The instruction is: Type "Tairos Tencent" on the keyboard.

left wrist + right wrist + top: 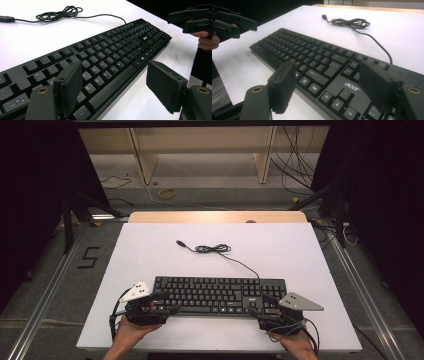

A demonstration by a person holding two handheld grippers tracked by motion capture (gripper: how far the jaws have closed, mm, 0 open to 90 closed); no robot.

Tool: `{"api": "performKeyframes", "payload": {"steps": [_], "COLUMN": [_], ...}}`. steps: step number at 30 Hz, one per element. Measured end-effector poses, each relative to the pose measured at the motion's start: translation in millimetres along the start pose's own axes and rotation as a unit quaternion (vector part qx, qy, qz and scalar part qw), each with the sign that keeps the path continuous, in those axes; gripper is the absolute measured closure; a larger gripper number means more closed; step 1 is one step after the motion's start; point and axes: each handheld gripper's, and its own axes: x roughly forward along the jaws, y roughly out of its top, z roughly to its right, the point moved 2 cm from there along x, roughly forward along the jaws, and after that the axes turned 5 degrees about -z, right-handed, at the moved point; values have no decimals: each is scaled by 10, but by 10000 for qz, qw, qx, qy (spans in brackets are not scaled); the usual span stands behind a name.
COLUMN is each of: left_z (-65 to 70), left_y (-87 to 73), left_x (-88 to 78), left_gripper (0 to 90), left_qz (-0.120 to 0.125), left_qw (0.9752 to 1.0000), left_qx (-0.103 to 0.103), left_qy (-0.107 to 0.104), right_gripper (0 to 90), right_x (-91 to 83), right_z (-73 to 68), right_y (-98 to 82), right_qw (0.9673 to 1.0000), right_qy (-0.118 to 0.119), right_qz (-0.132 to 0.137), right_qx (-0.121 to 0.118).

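Honestly, you're hovering the left gripper and the right gripper at opposite ends of the flat black plastic keyboard, which is lying near the front edge of the white worktop. Both grippers are sitting with jaws apart, clamped on nothing. If you're going for a lift, uneven grips could be tilting it, and the thin black cable, coiled behind it, might be snagging or dragging. I can't tell whether any jaw is touching the keys, and its far-right keys are getting hidden behind the right gripper.
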Motion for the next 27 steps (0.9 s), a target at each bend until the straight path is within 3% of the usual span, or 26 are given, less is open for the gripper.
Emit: {"api": "performKeyframes", "payload": {"steps": [20, 27], "left_z": [-21, -44], "left_y": [0, -3], "left_x": [-2, -4], "left_gripper": [288, 290], "left_qz": [-3, -29], "left_qw": [10000, 9999], "left_qx": [-71, -93], "left_qy": [36, 94], "right_gripper": [313, 314], "right_x": [66, 193], "right_z": [-63, -163], "right_y": [40, 117], "right_qw": [9999, 9995], "right_qy": [107, 267], "right_qz": [-50, -138], "right_qx": [-14, -77]}}
